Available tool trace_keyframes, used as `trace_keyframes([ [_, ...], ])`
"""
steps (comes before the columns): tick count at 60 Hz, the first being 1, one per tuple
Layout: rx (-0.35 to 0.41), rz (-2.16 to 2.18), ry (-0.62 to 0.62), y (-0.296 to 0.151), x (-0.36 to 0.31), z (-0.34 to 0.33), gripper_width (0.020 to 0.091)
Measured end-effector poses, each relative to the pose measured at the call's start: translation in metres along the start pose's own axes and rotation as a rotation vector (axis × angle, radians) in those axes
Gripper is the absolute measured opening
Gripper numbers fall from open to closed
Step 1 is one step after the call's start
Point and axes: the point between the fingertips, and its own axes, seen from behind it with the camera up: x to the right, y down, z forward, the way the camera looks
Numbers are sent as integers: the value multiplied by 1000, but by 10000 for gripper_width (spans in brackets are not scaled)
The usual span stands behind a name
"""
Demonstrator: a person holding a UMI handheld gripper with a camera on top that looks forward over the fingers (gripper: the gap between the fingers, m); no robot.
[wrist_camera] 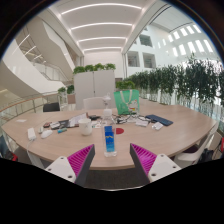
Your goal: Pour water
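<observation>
A broad oval wooden counter (pixel 150 135) spreads across the bright atrium, strewn with small clutter, a row of green plants (pixel 185 78) standing behind it. On the counter's near edge stands a clear water bottle (pixel 109 138) with a blue label, upright. The tongs (pixel 108 160) are released, pink pads (pixel 78 158) spread wide, the bottle between them with gaps either side.

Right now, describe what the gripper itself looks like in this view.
The gripper shows two fingers with pale, whitish outer shells. Each finger carries a magenta pad on its inner face, ribbed with fine diagonal lines. No cables, markings or sleeve show. The person holding it is out of view.
</observation>
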Motion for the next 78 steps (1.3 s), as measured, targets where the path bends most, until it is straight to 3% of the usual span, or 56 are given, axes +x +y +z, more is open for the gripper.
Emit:
trace_keyframes([
  [16,61,-24,58,8,-9,183,764],
  [18,59,-31,55,9,-9,197,725],
  [19,47,-33,55,12,-8,205,668],
  [21,7,-30,54,22,-8,219,473],
  [27,32,-14,67,18,-7,236,450],
  [33,4,9,44,19,-11,247,434],
  [44,-147,-13,-4,4,-3,260,385],
  [55,-164,-665,1,-77,3,306,383],
  [61,-123,-1142,19,-112,-9,342,383],
  [70,21,-1770,140,-150,-48,388,384],
  [78,38,-2195,202,-163,-74,404,382],
])
